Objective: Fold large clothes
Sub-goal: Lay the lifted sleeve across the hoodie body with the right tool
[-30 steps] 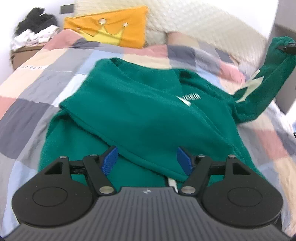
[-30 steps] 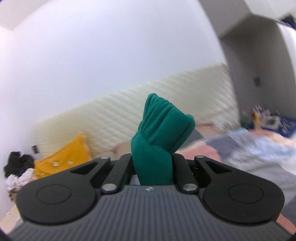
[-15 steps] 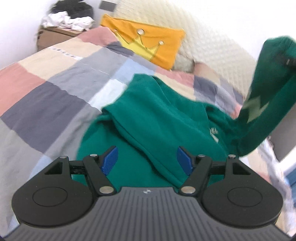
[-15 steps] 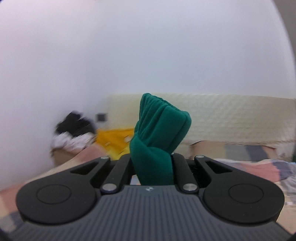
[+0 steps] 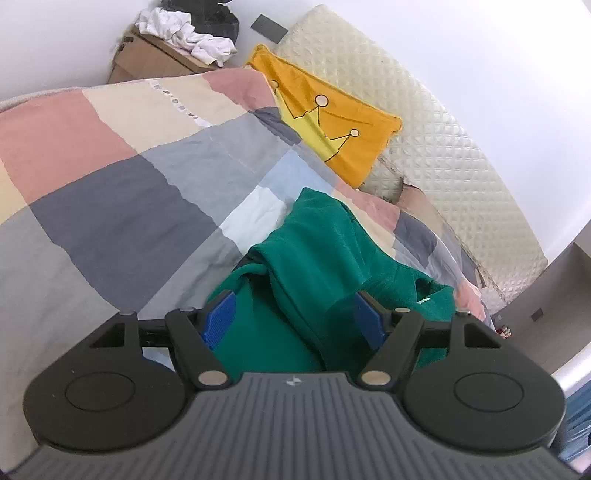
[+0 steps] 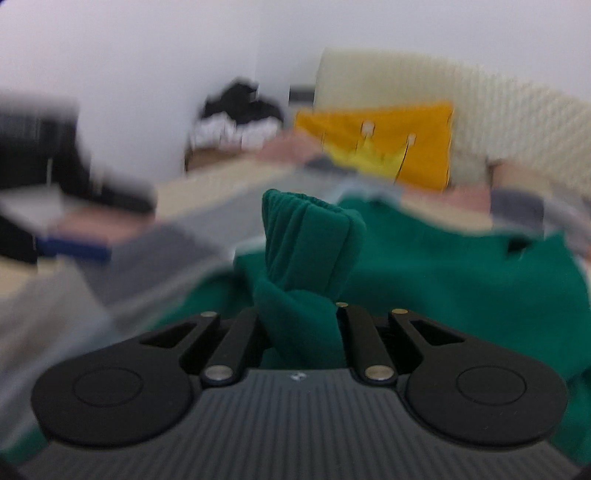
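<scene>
A green sweatshirt (image 5: 325, 258) lies on the patchwork bedspread (image 5: 110, 199), one sleeve folded across its body. My left gripper (image 5: 295, 321) is open, its blue pads (image 5: 219, 321) either side of the sweatshirt's near edge, low over the cloth. My right gripper (image 6: 299, 317) is shut on the bunched cuff of the other green sleeve (image 6: 306, 243), holding it above the sweatshirt body (image 6: 443, 273). The right wrist view is blurred by motion.
An orange crown cushion (image 5: 332, 133) leans on the quilted cream headboard (image 5: 443, 166). A cardboard box with heaped white and black clothes (image 5: 184, 33) stands at the bed's far left corner. Dark blurred objects (image 6: 37, 147) show at the left in the right wrist view.
My right gripper has swung left and down with the sleeve, from facing the wall to over the sweatshirt. My left gripper has turned left and dropped closer to the cloth.
</scene>
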The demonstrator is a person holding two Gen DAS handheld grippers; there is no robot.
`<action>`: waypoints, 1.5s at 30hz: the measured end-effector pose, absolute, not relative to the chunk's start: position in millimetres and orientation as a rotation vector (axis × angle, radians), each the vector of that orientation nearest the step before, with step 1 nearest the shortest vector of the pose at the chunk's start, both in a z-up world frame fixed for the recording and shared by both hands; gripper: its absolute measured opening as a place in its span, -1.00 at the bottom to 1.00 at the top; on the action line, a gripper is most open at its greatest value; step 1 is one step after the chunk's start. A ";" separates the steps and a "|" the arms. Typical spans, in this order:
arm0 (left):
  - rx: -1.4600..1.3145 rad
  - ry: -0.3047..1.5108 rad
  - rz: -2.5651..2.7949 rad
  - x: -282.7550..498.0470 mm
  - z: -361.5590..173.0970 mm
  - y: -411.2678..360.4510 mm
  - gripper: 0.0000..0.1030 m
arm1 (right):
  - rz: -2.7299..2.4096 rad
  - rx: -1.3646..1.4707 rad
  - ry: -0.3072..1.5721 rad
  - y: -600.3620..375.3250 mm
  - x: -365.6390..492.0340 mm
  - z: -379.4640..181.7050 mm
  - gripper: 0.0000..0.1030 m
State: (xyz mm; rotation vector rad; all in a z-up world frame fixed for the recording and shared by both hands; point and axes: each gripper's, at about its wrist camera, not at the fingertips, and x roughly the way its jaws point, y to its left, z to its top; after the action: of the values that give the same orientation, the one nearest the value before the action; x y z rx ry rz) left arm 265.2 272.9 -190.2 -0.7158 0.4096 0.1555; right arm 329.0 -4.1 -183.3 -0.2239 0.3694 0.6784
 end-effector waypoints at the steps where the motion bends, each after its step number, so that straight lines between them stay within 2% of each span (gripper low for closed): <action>1: -0.724 0.410 0.153 266.1 -192.0 273.8 0.45 | 0.675 -0.230 0.379 -1.5 326.7 -189.8 -0.77; 4: -0.737 0.428 0.135 273.0 -198.1 272.5 0.45 | 0.669 -0.217 0.414 4.9 326.0 -194.8 -0.75; 7: -0.744 0.423 0.098 278.6 -200.0 268.0 0.45 | 0.704 -0.192 0.451 1.5 327.4 -192.7 -0.50; 9: -0.762 0.410 0.053 280.3 -199.8 264.2 0.45 | 0.753 -0.164 0.482 -5.1 330.3 -193.9 0.28; 11: -0.758 0.398 0.017 281.3 -198.2 258.4 0.45 | 0.782 -0.130 0.503 -12.6 321.7 -196.3 0.43; 17: -0.634 0.398 -0.066 282.9 -189.6 225.2 0.42 | 0.784 -0.067 0.565 -56.2 297.9 -192.6 0.43; 19: -0.578 0.417 -0.088 285.7 -190.0 210.2 0.31 | 0.749 -0.053 0.544 -75.2 294.4 -188.3 0.43; 23: -0.478 0.511 -0.091 298.0 -201.4 183.1 -0.19 | 0.633 -0.053 0.539 -102.6 297.7 -187.6 0.41; 30: -0.391 0.692 0.060 325.9 -240.8 167.4 -0.41 | 0.481 0.004 0.644 -131.8 330.8 -213.3 0.29; 32: -0.392 0.726 0.089 331.1 -248.5 170.3 -0.42 | 0.430 0.024 0.760 -135.2 348.6 -229.1 0.27; 35: -0.393 0.733 0.109 334.9 -250.8 172.7 -0.42 | 0.442 0.040 0.747 -138.1 350.2 -236.1 0.28; 42: -0.383 0.723 0.125 325.7 -244.8 168.7 -0.38 | 0.449 0.097 0.789 -156.3 340.7 -214.1 0.28; 45: -0.399 0.724 0.116 311.9 -237.0 165.7 -0.20 | 0.455 0.149 0.777 -177.8 328.7 -196.2 0.31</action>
State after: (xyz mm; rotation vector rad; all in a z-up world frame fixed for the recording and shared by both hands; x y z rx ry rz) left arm 311.9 165.7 -237.0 -0.3993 0.7244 0.1158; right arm 328.7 -177.8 -196.2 0.1491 0.7772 0.4549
